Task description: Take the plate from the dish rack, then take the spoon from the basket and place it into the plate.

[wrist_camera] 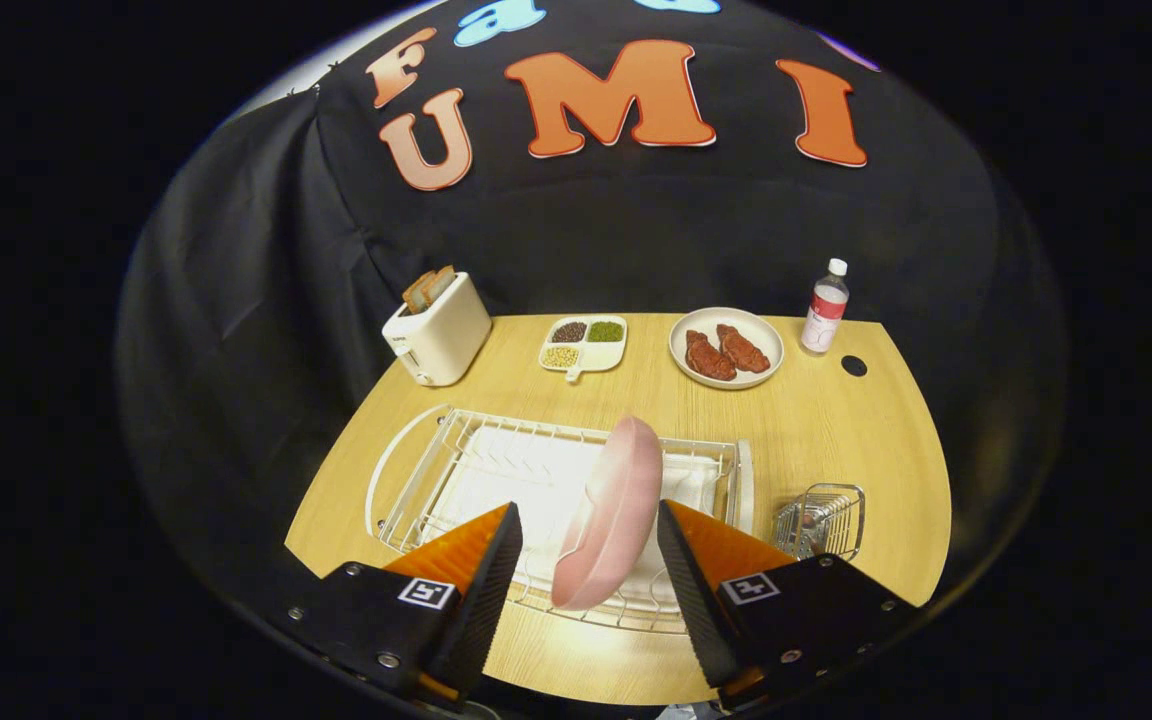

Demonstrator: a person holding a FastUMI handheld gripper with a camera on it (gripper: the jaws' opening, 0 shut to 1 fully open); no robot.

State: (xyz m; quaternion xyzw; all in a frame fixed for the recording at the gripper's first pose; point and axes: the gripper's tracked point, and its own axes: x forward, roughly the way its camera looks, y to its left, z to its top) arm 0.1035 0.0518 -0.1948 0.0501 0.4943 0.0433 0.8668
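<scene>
Orange ribbed fingers [481,560] of the gripper [588,550] stand spread wide around a glossy pink oval plate [611,515] standing on edge in the white wire dish rack [496,470], not touching it.

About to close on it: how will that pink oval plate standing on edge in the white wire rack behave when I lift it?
The pink oval plate looks rigid and glossy, so probably slippery. On edge in the white wire dish rack, it may tip if nudged. The gripper is open, fingers either side.
</scene>
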